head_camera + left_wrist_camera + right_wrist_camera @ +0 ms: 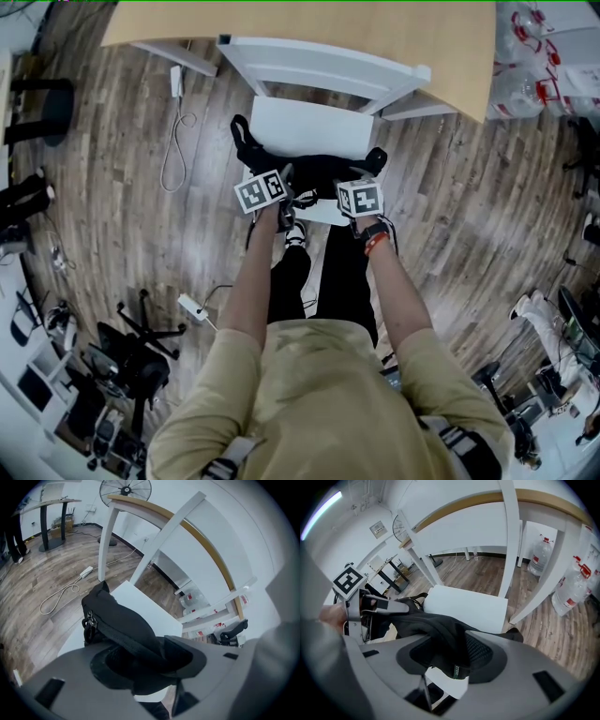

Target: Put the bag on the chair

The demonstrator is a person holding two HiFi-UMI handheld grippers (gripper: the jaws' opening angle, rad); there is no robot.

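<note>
A black bag (323,173) lies on the white seat (300,127) of a white chair, across the seat's front edge. My left gripper (289,187) is at the bag's left part and my right gripper (354,186) at its right part. In the left gripper view the bag (119,620) runs from the seat (143,604) down into the hollow of the left gripper (154,670), whose jaws stand apart, open around the loose fabric. In the right gripper view the bag (436,630) drapes the same way between the parted jaws of the right gripper (450,665), with the seat (473,604) behind.
The chair's back (319,66) stands against a wooden table top (281,23). Water bottles (539,66) stand at the right. A white cable (173,141) and a power strip (192,305) lie on the wood floor at the left, near a black office chair base (141,347).
</note>
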